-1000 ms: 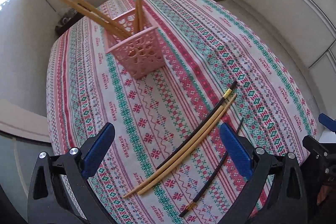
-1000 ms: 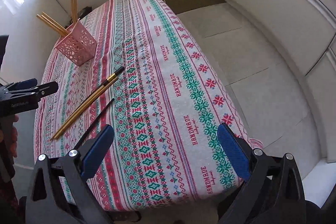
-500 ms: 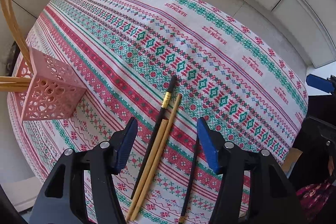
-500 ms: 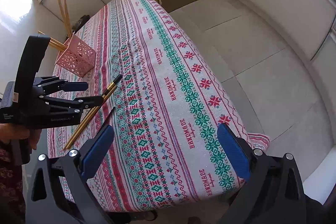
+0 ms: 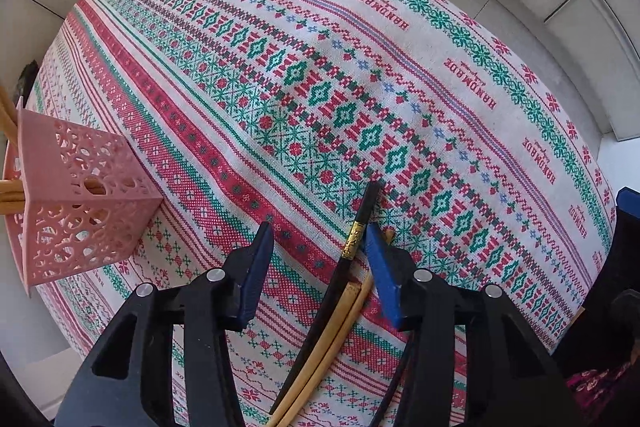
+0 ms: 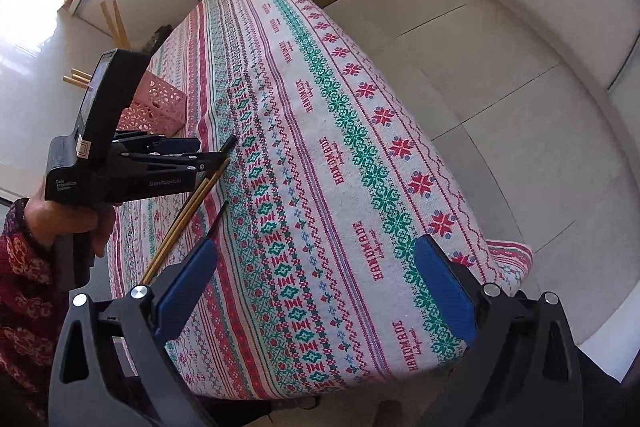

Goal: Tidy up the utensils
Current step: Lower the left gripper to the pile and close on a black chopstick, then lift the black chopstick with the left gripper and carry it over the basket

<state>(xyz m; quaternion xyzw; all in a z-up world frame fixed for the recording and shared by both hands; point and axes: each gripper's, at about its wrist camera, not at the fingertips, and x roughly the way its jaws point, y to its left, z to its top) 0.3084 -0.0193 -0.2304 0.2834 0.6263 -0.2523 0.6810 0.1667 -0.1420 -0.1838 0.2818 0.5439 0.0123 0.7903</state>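
The left gripper (image 5: 320, 259) is being narrowed around the black chopstick (image 5: 362, 217), not yet pinched, for the pink holder (image 5: 76, 203).

Layout on the table (image 5: 460, 39): the utensil basket (image 5: 80, 211) is standing toward the left in the left wrist view, with chopsticks (image 5: 8, 195) sticking out of it. Three chopsticks are lying side by side on the tablecloth (image 6: 320, 147), well apart from the basket: one dark chopstick (image 5: 356, 239) to the left and two bamboo chopsticks (image 5: 340, 331) just beside it on the right. A further dark chopstick (image 6: 218, 223) is lying apart, to their right. The left gripper (image 5: 320, 255) is hanging directly above the three, its closing fingers (image 5: 260, 259) straddling them without touching. The right gripper (image 6: 316, 287) is hovering over the table's near edge.
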